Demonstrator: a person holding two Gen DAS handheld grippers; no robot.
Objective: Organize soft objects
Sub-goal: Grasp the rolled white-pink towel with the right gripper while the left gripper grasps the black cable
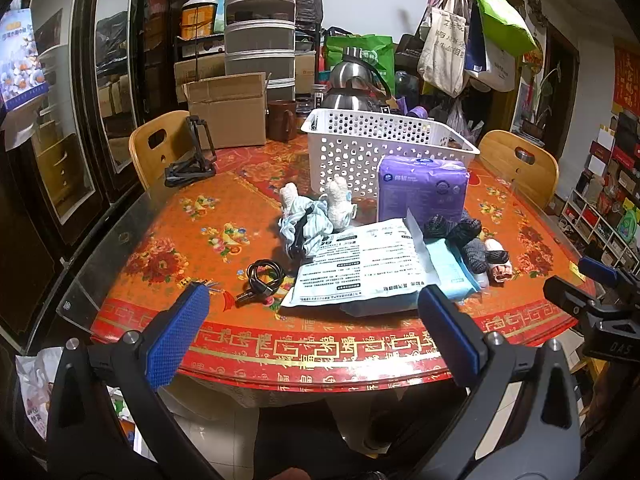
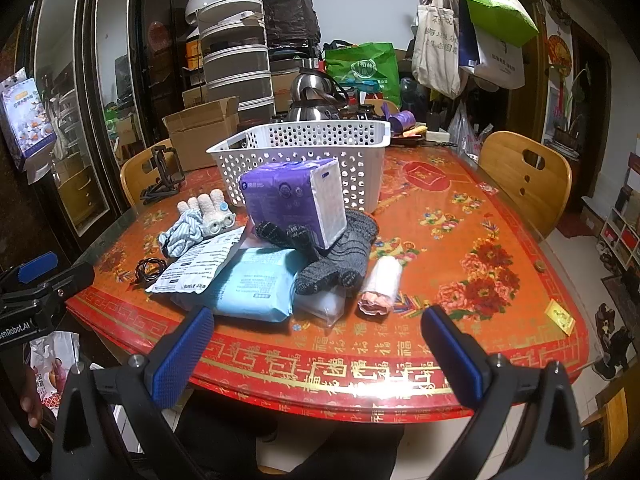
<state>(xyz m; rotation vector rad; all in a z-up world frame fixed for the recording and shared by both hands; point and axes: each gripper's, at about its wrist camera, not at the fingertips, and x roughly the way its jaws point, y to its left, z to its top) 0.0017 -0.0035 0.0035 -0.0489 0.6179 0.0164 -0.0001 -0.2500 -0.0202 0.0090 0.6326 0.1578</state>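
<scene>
I count one white basket [image 2: 304, 148]; one purple tissue pack [image 2: 294, 200]; one light blue packet [image 2: 252, 284]; one printed white pouch [image 1: 360, 264]; two wooden chairs [image 2: 524, 176]; one coiled black cable [image 1: 262, 278].

surface [image 2: 460, 240]: red-orange floral cover under clear sheet
back: white perforated basket [image 2: 304, 140], cardboard box [image 1: 228, 112], brown mug [image 1: 282, 120], black stand [image 1: 192, 156]
middle: purple tissue pack [image 2: 288, 200], striped cloth [image 1: 308, 228], white plush toys [image 1: 338, 200]
front: printed mailer [image 1: 360, 260], blue wipes pack [image 2: 256, 284], grey socks [image 2: 340, 256], pink roll [image 2: 382, 284], black cable [image 1: 260, 276]
</scene>
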